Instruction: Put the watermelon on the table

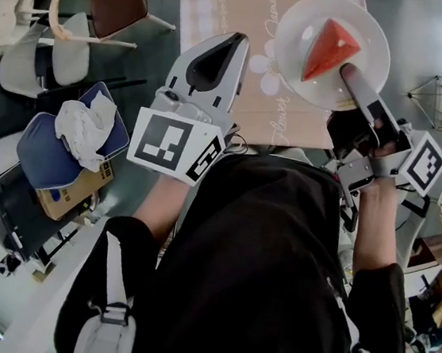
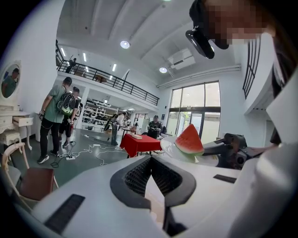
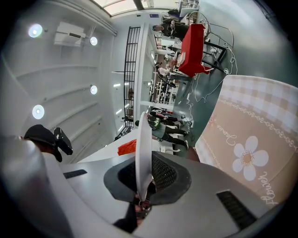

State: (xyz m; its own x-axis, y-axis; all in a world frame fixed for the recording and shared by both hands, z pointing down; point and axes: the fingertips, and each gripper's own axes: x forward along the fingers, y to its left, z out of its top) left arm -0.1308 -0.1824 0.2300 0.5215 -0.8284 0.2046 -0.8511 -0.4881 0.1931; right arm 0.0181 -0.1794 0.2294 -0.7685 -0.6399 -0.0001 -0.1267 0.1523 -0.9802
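Most of the carrying is looking done: the right gripper (image 1: pixel 348 72) is clamping the rim of the plate (image 1: pixel 302 23), holding the watermelon (image 1: pixel 331 49) over the table (image 1: pixel 226 4), apparently not yet set down, while the left gripper (image 1: pixel 237 41) is hovering empty, jaws together.

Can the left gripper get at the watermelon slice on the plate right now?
Probably yes. The watermelon slice lies uncovered on the plate; the right gripper clamps only the rim, and nothing stands between slice and left gripper, whose empty jaws would need opening.
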